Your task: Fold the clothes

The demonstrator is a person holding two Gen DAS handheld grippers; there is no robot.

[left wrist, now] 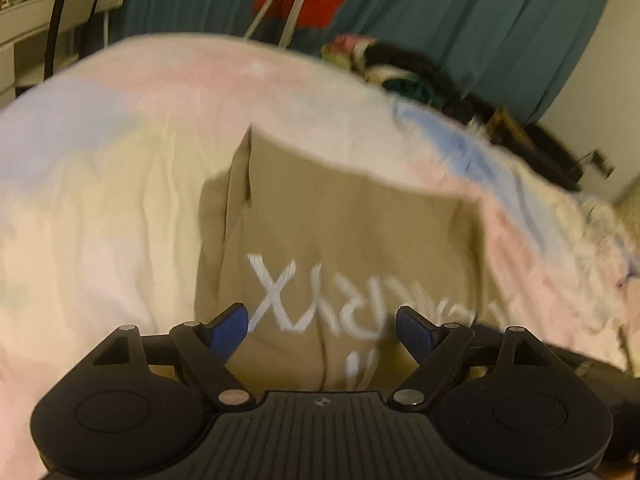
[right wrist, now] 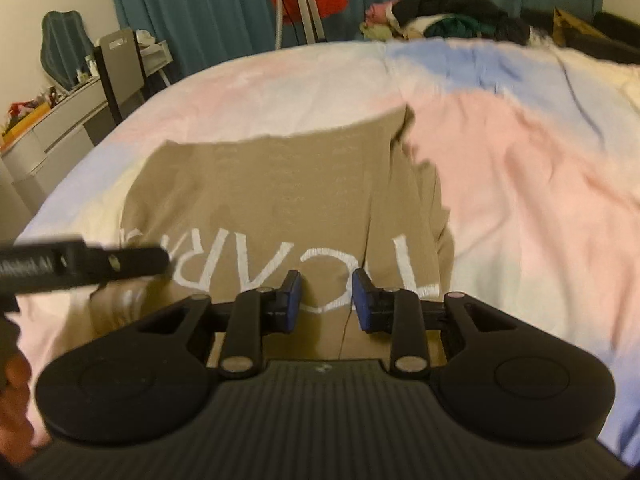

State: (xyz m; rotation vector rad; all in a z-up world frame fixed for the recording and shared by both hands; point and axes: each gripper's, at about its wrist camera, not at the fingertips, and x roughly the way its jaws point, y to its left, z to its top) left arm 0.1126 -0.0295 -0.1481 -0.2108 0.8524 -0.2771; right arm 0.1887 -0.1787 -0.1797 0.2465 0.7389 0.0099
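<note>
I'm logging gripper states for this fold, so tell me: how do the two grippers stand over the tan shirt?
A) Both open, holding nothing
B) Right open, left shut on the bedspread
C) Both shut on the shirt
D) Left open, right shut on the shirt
A: the left gripper and the right gripper each show a clear gap between their blue pads, with the tan shirt lying flat on the bedspread beneath them.

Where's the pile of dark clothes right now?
The pile of dark clothes lies at the far edge of the bed, in front of the teal curtain.
</note>
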